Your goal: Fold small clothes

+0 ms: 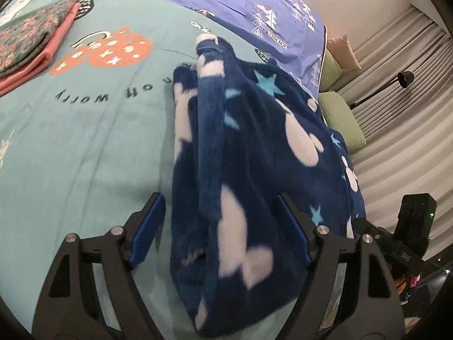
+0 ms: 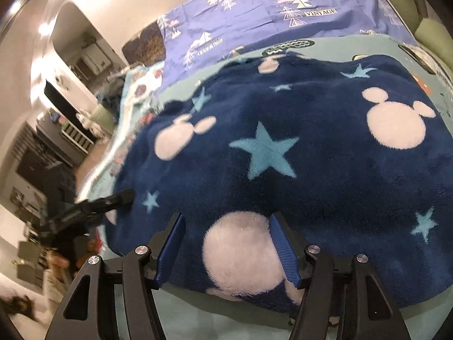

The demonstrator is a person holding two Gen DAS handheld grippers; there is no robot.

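Observation:
A dark blue fleece garment (image 1: 254, 141) with white mouse heads and light blue stars lies bunched on the teal bedsheet (image 1: 85, 130). My left gripper (image 1: 220, 221) stands open around its near end; the left pad (image 1: 150, 226) is clear of the fabric. In the right wrist view the same garment (image 2: 311, 155) spreads wide and flatter. My right gripper (image 2: 226, 243) is shut on its thick near edge, and the fleece fills the gap between both pads. A black finger (image 2: 113, 201) of the other gripper shows at the garment's left edge.
A folded stack of floral grey and pink clothes (image 1: 28, 42) lies at the far left of the bed. A purple cover with a tree print (image 1: 254, 0) lies across the far side. Green pillows (image 1: 339, 119) and a black lamp (image 1: 405, 79) are on the right, by curtains.

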